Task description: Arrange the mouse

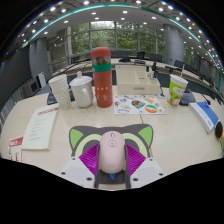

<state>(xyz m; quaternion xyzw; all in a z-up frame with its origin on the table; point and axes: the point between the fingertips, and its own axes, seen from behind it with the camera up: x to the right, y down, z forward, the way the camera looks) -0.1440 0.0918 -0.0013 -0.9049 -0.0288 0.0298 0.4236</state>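
Mouse (111, 152) sits clenched in the tool (111, 160) over a cluttered white table (60, 140) in an office.

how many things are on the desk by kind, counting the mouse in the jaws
mouse, between the pads of the gripper: 1
mouse mat: 1
red canister: 1
white mug: 1
green-and-white cup: 1
papers and booklets: 4
total: 9

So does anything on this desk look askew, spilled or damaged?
Nothing stands out. The mouse sits between the gripper fingers; the red bottle and mug stand upright, and the papers lie flat on the table.
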